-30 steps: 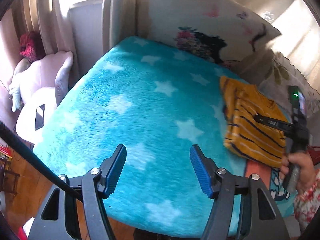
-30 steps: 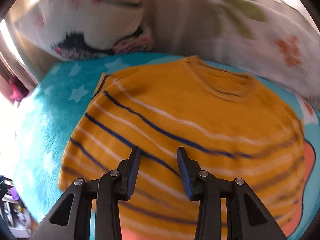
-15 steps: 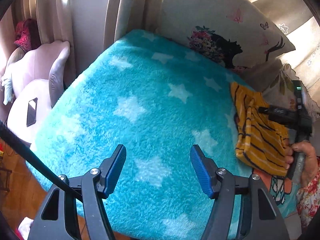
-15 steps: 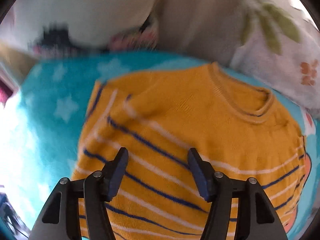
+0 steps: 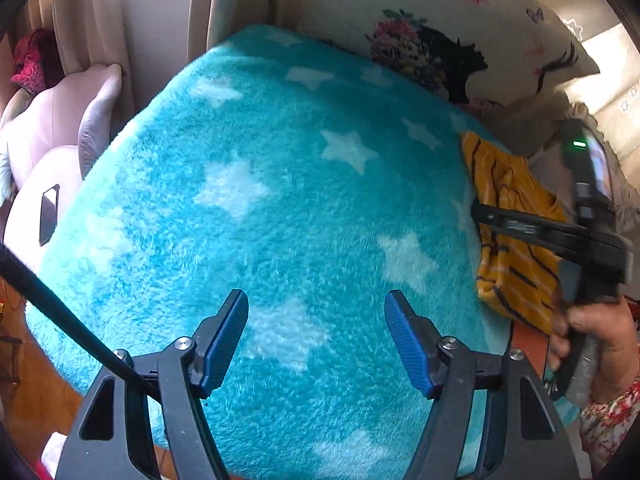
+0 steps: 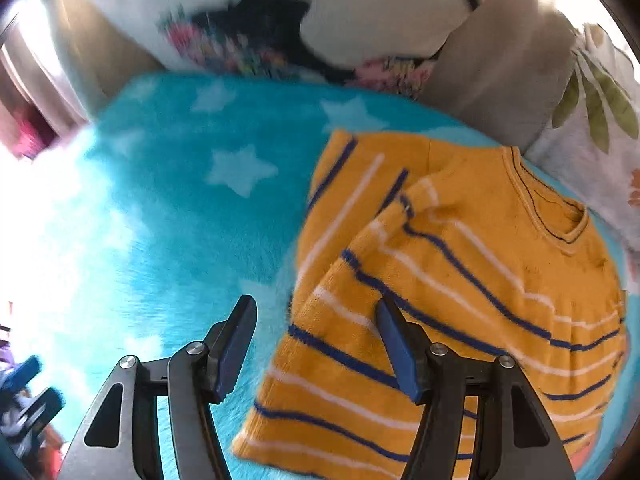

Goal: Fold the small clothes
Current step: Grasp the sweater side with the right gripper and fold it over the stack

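Yellow striped sweater [image 6: 460, 280] on the blue star blanket [image 5: 260, 200] — near its right edge, by the pillows [image 5: 460, 20].
Right gripper [image 6: 316, 344] has just let its jaws spread; they stand apart over the sweater's folded left edge, pressing nothing. Left gripper [image 5: 316, 336] is open too — only bare blanket between its jaws.

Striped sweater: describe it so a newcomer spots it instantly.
Find the turquoise star-print blanket covering the bed. The sweater lies at its right side, near the pillows, by the open right claw. It is the only mustard-yellow knit, with navy and white stripes.
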Demonstrator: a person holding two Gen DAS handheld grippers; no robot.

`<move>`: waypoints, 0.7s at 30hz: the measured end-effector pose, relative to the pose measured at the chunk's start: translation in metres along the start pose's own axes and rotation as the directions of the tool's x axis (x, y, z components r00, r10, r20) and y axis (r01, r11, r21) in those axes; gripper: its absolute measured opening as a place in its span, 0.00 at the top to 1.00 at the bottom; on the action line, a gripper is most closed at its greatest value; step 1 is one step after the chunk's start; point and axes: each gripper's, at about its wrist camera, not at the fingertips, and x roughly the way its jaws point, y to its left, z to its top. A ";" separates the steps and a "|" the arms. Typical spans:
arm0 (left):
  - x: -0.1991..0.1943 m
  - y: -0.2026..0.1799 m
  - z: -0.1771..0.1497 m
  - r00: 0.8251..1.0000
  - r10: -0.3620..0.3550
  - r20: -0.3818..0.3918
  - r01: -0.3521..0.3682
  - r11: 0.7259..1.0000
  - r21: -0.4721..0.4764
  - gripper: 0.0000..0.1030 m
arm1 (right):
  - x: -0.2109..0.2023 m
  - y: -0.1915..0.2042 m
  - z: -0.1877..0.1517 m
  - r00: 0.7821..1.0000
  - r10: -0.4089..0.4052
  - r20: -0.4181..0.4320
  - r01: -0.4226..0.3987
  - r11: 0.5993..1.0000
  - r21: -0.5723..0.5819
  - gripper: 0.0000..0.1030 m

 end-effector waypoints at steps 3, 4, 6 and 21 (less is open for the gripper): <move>0.004 0.003 -0.006 1.000 0.003 -0.017 -0.003 1.000 -0.006 0.32 | 0.006 0.018 -0.004 0.989 -0.138 0.048 0.141 0.988 -0.069 0.35; 0.005 0.004 -0.007 1.000 0.005 -0.021 -0.005 1.000 -0.010 0.32 | 0.006 0.022 -0.005 0.986 -0.157 0.061 0.162 0.984 -0.080 0.35; 0.008 0.007 -0.011 0.999 0.008 -0.033 -0.008 1.000 -0.022 0.32 | 0.005 0.024 -0.009 0.988 -0.140 0.065 0.144 0.987 -0.068 0.42; -0.021 -0.068 -0.025 0.998 0.057 0.037 -0.057 0.998 0.007 0.32 | -0.048 -0.127 -0.023 0.889 0.407 0.209 -0.450 0.861 0.239 0.85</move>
